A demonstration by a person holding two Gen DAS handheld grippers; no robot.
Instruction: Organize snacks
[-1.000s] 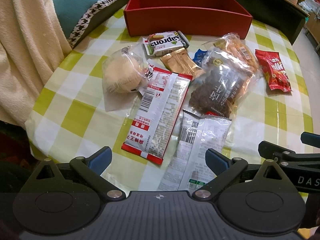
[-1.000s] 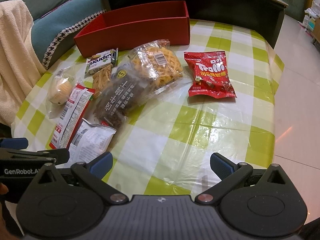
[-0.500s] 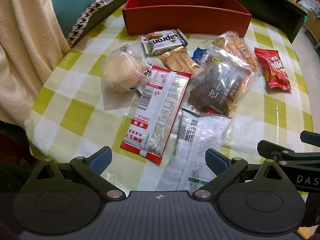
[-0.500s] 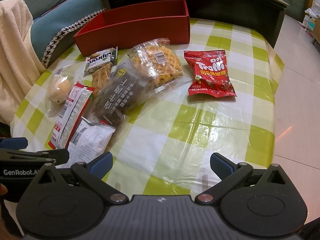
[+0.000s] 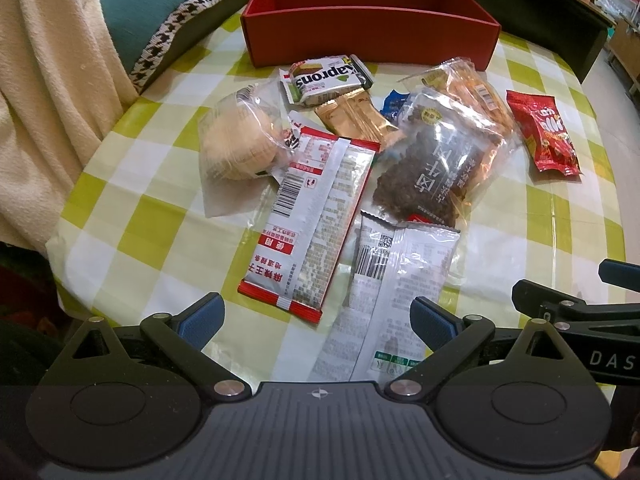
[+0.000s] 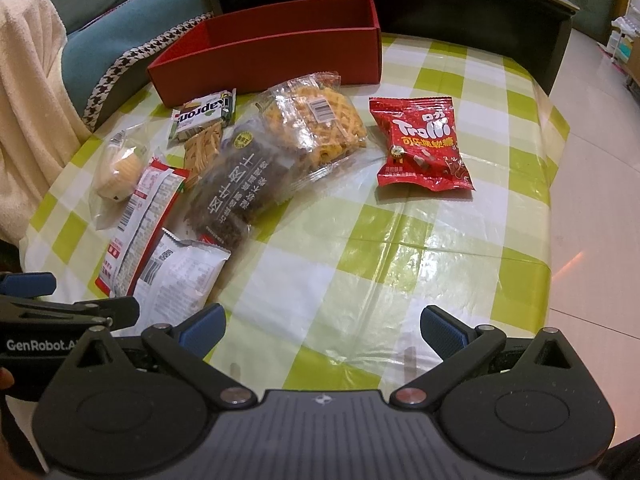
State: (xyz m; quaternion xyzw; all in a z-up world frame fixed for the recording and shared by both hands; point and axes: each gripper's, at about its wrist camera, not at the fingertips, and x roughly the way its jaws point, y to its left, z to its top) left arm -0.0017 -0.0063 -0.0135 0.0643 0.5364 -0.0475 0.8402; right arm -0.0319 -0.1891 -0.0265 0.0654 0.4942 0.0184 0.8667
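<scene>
Tongs come first in both views: the left tongs [image 5: 316, 314] hang spread wide with nothing between the blue pads, low over the near edge of the bench [image 5: 160, 220], and the right tongs [image 6: 322, 330] are likewise spread and empty, held just beside them over bare checked cloth. Directly ahead of the left tongs, its near end lying between the pads, is a white packet [image 5: 394, 284] turned barcode side up. Just to the left of it a longer red-edged silver packet [image 5: 316, 220] lies slanted, back side up, its far end resting against a clear bag holding a pale round cake [image 5: 236, 148]. Beyond the white packet and overlapping its far end sits a clear bag of dark brown snack [image 5: 436, 168], and behind that a clear bag of orange lattice crackers [image 6: 320, 124]. Well off to the right of this heap, alone on the cloth and ahead of the right tongs, lies a red Trolli candy bag [image 6: 422, 146]. Farther on, gold-wrapped sticks [image 5: 352, 118] and a corner of blue wrapper [image 5: 394, 106] peek out near a green-and-white wafer pack [image 5: 326, 78]. Farthest from both tongs, at the back of the bench, stands an open red box [image 5: 372, 36], its visible interior empty and its front wall just behind the wafer pack.
</scene>
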